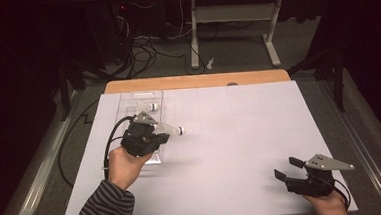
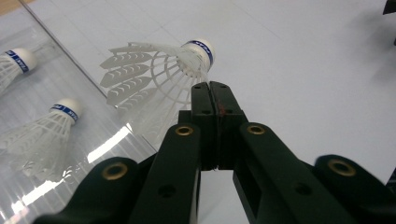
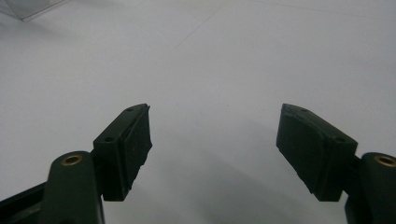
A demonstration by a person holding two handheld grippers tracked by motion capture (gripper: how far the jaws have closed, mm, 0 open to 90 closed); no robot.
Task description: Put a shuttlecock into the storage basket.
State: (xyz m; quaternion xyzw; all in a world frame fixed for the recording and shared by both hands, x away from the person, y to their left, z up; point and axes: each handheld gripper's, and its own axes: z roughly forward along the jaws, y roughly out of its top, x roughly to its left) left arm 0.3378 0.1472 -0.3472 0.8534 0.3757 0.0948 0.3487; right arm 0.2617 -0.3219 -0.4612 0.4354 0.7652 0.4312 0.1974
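The left gripper [image 2: 211,86] is clenched on the feather skirt of a shuttlecock [image 2: 161,65], pinching it just below the cork and holding it over the white table [image 1: 240,134] beside the clear tray [image 1: 128,104], where two more shuttlecocks [image 2: 44,133] lie. Keep the pinch light so the feathers don't crush, and carry it level. The right gripper [image 3: 215,140] rests released, well apart.

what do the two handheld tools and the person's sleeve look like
Both are black two-jaw tools. The left tool has brass-coloured rivets on its links, a grey three-cornered plate on top and a black cable trailing behind. The right tool carries the same grey plate, with flat dark pads on its jaws. The sleeve is dark with thin light stripes.
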